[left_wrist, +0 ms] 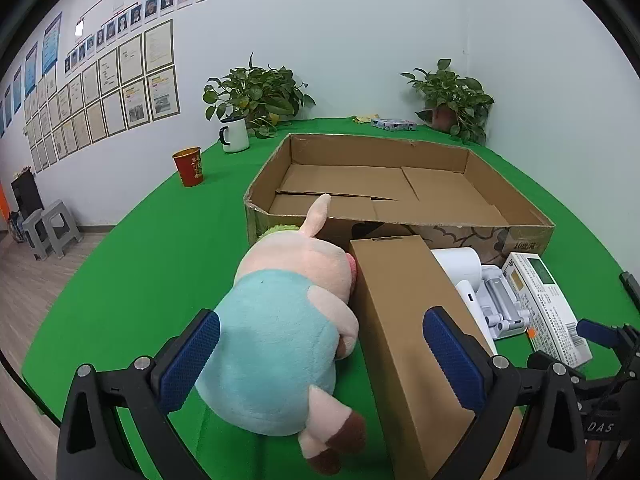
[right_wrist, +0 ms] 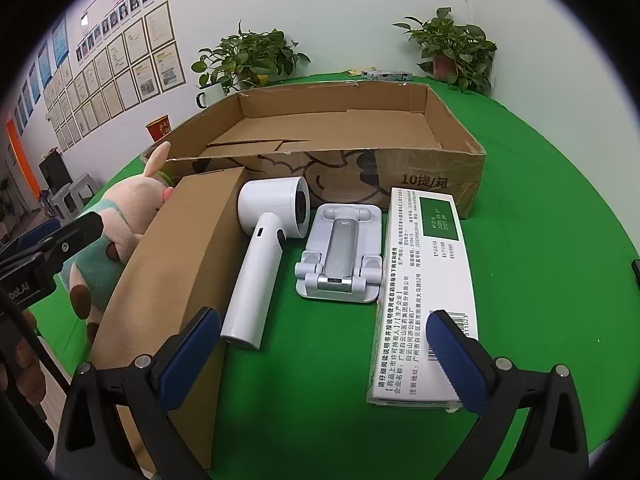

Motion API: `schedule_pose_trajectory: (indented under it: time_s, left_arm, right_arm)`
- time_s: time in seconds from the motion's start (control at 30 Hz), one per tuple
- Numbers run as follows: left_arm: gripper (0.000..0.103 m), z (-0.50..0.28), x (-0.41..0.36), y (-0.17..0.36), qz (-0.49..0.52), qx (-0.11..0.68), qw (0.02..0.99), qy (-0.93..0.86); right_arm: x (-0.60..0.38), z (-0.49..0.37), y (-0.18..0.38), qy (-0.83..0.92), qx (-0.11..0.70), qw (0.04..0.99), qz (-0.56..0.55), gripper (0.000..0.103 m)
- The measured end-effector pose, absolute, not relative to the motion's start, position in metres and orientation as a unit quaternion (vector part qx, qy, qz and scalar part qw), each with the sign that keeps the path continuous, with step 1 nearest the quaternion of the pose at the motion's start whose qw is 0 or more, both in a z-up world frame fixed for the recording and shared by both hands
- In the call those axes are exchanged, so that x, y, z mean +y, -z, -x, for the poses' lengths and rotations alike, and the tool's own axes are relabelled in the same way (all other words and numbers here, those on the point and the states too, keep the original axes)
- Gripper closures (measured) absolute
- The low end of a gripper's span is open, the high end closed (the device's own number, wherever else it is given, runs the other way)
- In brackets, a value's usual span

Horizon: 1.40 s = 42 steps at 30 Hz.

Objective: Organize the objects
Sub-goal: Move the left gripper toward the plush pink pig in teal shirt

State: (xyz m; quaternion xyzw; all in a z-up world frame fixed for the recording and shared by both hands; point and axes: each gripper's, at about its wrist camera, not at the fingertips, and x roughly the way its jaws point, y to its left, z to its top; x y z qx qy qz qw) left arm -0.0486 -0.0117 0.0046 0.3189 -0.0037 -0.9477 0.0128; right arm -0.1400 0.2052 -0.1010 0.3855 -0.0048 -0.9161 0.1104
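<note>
Our left tool (left_wrist: 320, 352) is wide open and holds nothing, with the plush pig (left_wrist: 288, 332) lying between its pads, long way pointing ahead to the empty box (left_wrist: 400, 224), while our right tool (right_wrist: 322, 354) gapes empty by the dryer (right_wrist: 264, 256).

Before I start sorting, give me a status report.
Both grippers open, holding nothing. Plush pig, five items waiting outside empty cardboard tray. Nothing blocking.
</note>
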Motion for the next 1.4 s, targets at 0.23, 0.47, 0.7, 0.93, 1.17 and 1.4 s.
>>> schedule_pose_trajectory:
  time_s: [0.23,0.47,0.7,0.93,1.17,1.4]
  left_arm:
    - [0.0,0.049,-0.009,-0.001,-0.33,-0.012,-0.005,0.944]
    - [0.0,0.051,-0.008,-0.007,-0.324,-0.006,-0.017,0.946]
    - [0.0,0.049,-0.017,-0.014,-0.319,0.014,-0.018,0.948]
    - [0.0,0.052,-0.034,-0.013,-0.327,0.024,-0.005,0.945]
    - [0.0,0.058,-0.065,-0.006,-0.349,0.034,0.018,0.936]
    - [0.0,0.066,-0.09,0.001,-0.372,0.06,0.001,0.926]
  right_arm:
    - [0.193,0.144,0.095,0.916,0.011,0.134,-0.378,0.0]
    - [0.19,0.144,0.085,0.92,0.018,0.124,-0.372,0.0]
    - [0.186,0.143,0.083,0.92,0.03,0.108,-0.376,0.0]
    - [0.183,0.137,0.078,0.918,0.045,0.095,-0.382,0.0]
    - [0.168,0.144,0.065,0.91,0.022,0.13,-0.394,0.0]
    - [0.141,0.157,0.041,0.902,-0.005,0.178,-0.394,0.0]
